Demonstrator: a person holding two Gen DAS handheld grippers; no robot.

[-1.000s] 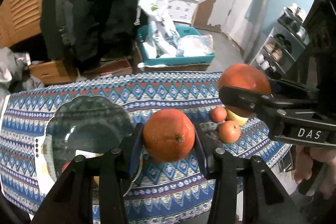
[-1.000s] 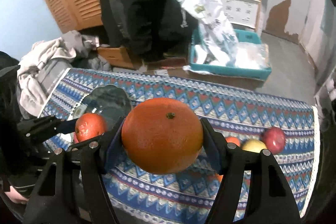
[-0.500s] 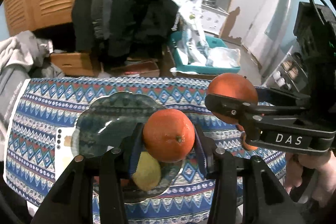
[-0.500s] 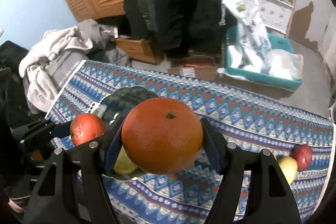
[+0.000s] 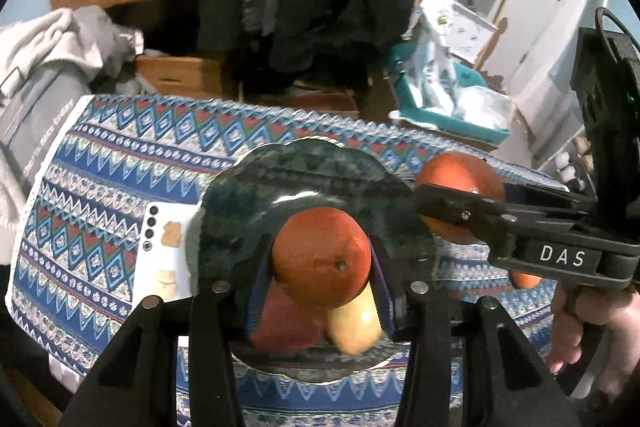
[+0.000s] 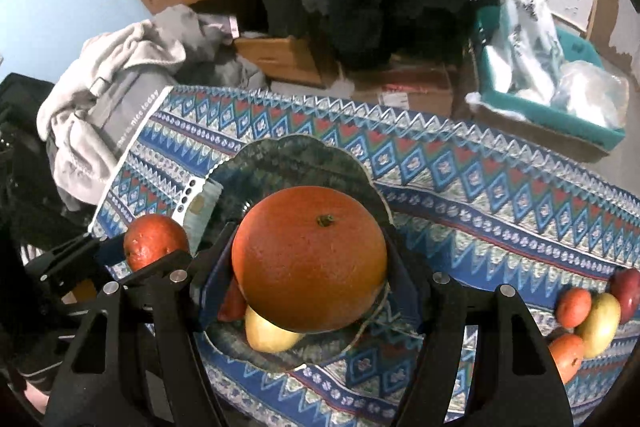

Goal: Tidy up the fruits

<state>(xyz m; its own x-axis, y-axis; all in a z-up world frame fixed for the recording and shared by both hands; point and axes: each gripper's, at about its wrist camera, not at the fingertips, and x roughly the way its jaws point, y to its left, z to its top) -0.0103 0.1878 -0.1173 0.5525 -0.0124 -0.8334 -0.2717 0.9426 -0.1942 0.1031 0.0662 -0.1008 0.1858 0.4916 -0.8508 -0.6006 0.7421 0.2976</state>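
Two oranges ride in over a dark green scalloped glass plate [image 5: 304,179] on the blue, red and white zigzag-patterned tablecloth [image 5: 120,163]. Through the left wrist camera, the left gripper [image 5: 322,263] is clamped on a small orange with a dark navel spot [image 5: 320,259], its pads pressing both sides; the fruit hangs above the plate's near half, where a red apple [image 5: 280,323] and a yellow pear-like fruit [image 5: 354,327] already lie. A second ago the plate sat off to the left of this fruit, so the hand has swung across and dipped toward it. At right, the right gripper [image 5: 452,203] carries its own fruit beside the plate's rim. Through the right wrist camera, that gripper is closed on a large round orange with a green stem scar [image 6: 310,259], now over the plate's centre where it earlier hung beside it, while an orange, a tangerine [image 6: 574,307], a yellow fruit and a red one wait well apart near the cloth's right edge. Both carries look close to release; the likely next step is lowering and letting go without knocking the fruit underneath.
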